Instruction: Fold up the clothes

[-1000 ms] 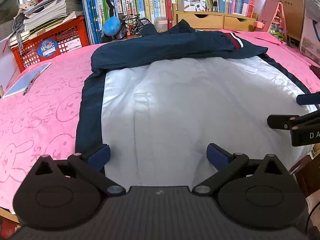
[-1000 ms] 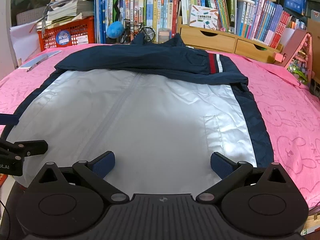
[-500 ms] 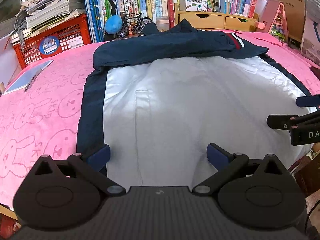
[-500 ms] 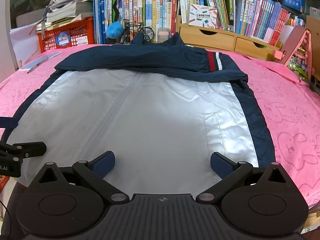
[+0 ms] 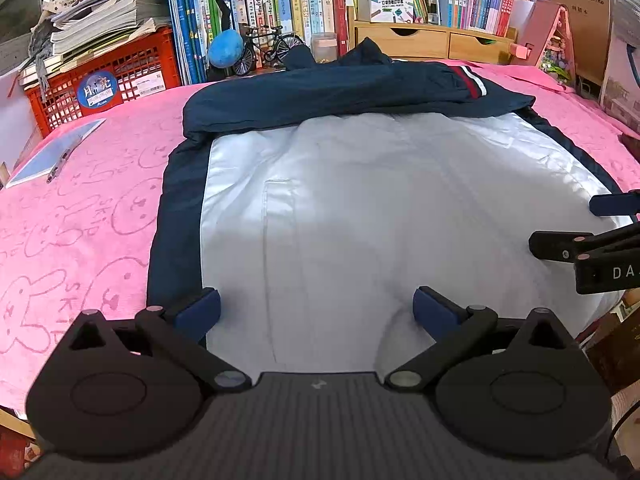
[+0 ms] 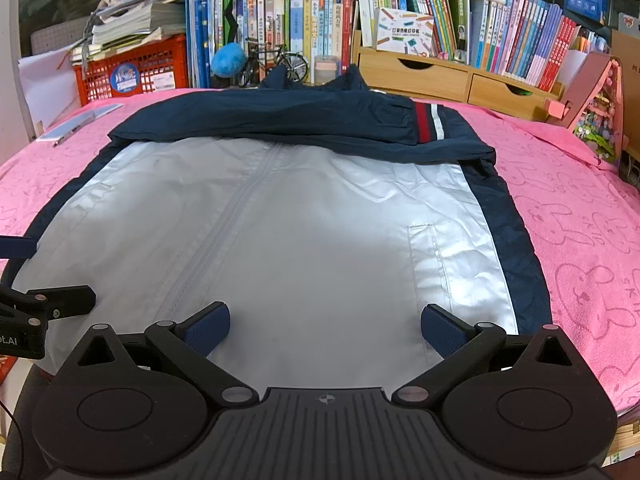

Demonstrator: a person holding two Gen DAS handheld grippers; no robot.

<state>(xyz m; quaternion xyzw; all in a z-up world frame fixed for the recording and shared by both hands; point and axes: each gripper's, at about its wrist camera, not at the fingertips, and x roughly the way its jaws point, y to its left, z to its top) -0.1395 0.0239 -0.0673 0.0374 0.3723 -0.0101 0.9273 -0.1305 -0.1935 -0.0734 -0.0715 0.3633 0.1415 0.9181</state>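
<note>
Over the near hem, the left tongs and right tongs hover wide open, gripping nothing. Beyond them the jacket lies flat on the pink-covered counter, sleeves folded across. Slick fabric may slip from a shallow pinch, spoiling the fold.

Home study: crammed bookshelves behind pink-covered table.

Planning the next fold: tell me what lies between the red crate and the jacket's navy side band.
In the left wrist view, only pink towel separates red crate from jacket, with a notebook and pen lying on it.
</note>
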